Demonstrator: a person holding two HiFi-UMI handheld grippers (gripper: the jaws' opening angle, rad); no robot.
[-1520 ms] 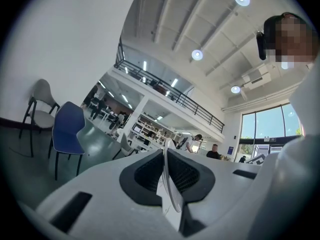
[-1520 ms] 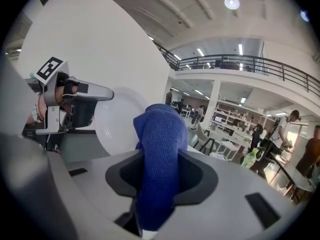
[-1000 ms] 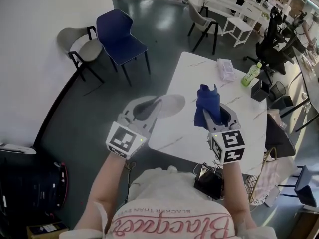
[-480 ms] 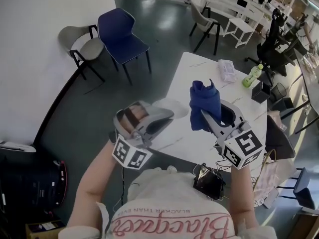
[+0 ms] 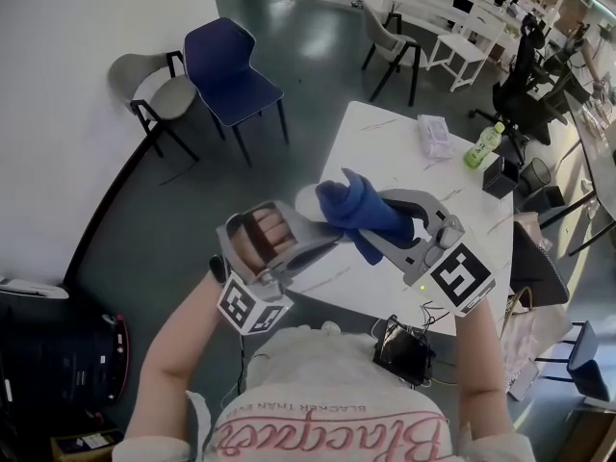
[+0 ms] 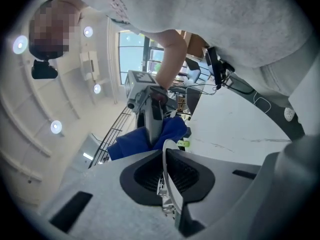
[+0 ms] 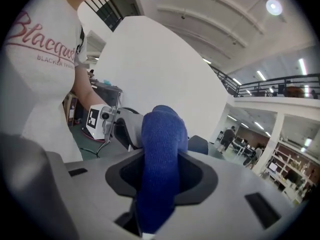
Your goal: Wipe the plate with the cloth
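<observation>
Plate [image 5: 306,198], rim pinched in the tightly closed left tongs [image 6: 167,179], is now standing rolled on edge; right tongs [image 7: 160,174], clamping the blue cloth [image 5: 361,215], are swinging it in from 3 o'clock, so wiping is beginning.

White plate [image 6: 163,162] held edge-on; blue cloth [image 7: 160,159] bunched just beside its rim.

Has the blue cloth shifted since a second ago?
Yes. The blue cloth in the right claw has swung left against the white table, from its middle to its left edge, toward the plate held by the left claw.
</observation>
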